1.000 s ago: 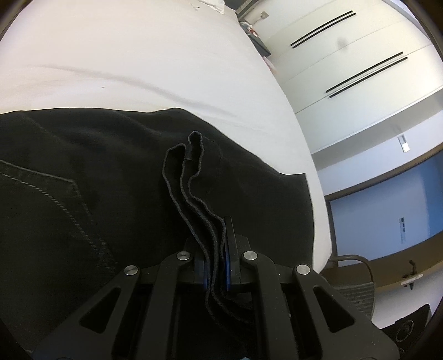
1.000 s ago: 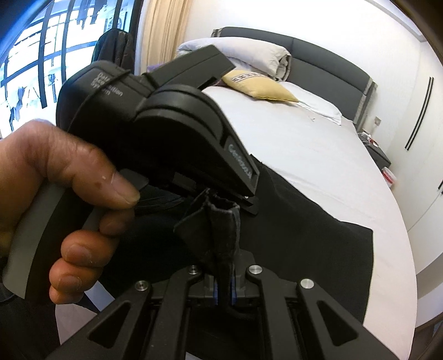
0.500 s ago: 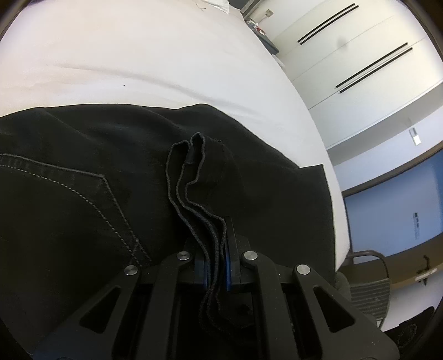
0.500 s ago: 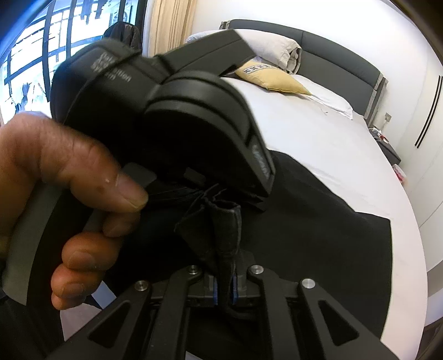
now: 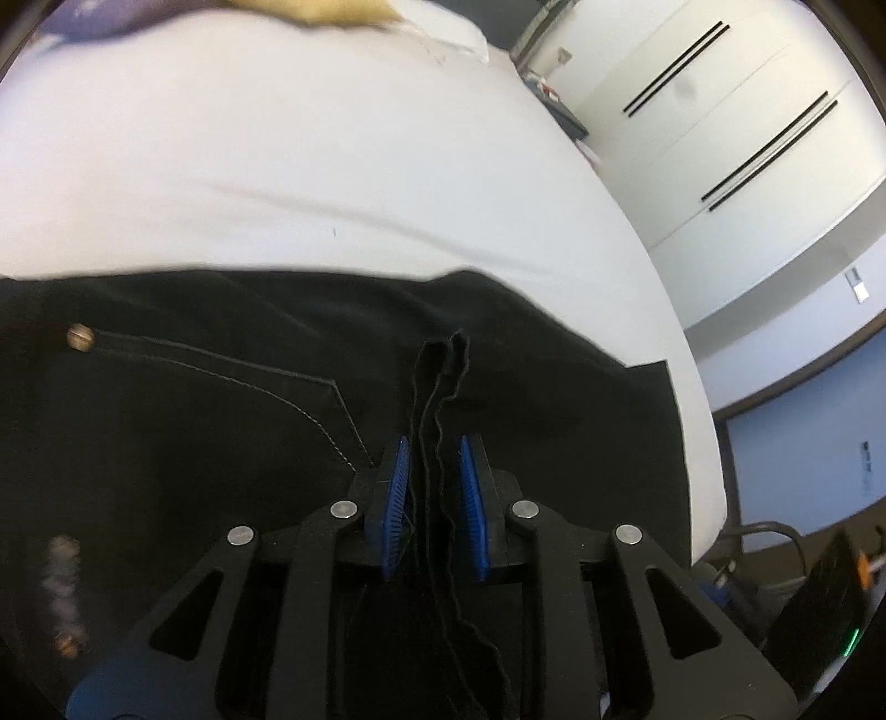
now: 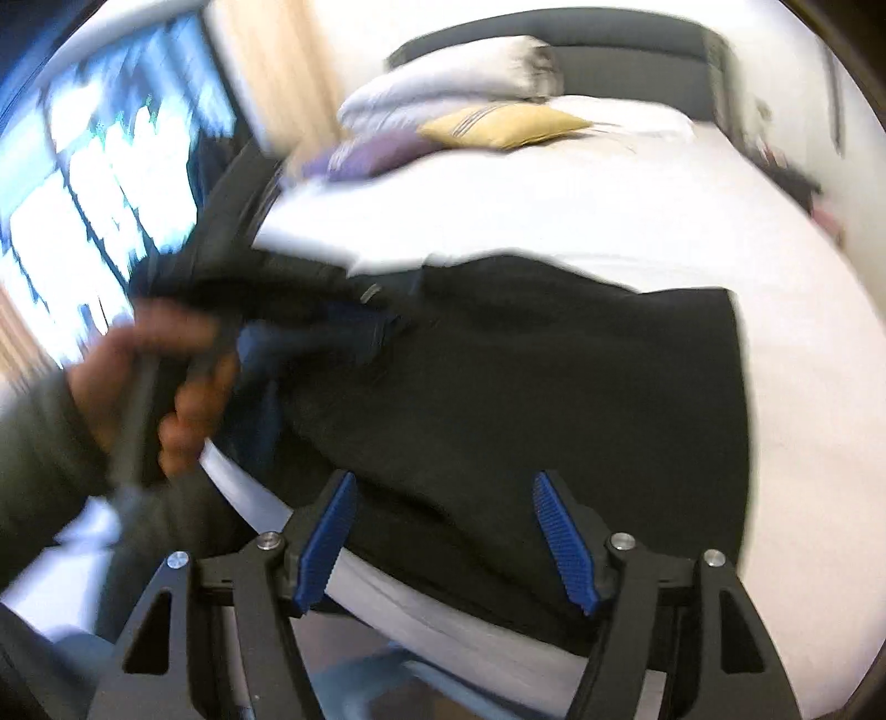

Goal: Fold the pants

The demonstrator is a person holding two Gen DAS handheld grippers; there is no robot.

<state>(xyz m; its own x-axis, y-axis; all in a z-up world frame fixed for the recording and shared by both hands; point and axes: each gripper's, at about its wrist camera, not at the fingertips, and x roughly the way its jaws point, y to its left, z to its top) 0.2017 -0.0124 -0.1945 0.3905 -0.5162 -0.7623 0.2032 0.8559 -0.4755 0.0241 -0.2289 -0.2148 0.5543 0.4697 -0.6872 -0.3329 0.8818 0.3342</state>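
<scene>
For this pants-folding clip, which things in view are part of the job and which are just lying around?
Part of the job:
- black pants spread on the bed
- left gripper, jaws just opening, hem edge between them
- right gripper, jaws just opened, nothing between them

Just lying about:
- yellow cushion
- purple cushion
- white pillows

White bed (image 6: 554,210), grey headboard (image 6: 626,39), yellow pillow (image 6: 504,124), bright window (image 6: 99,183), white wardrobe (image 5: 736,111)
</scene>
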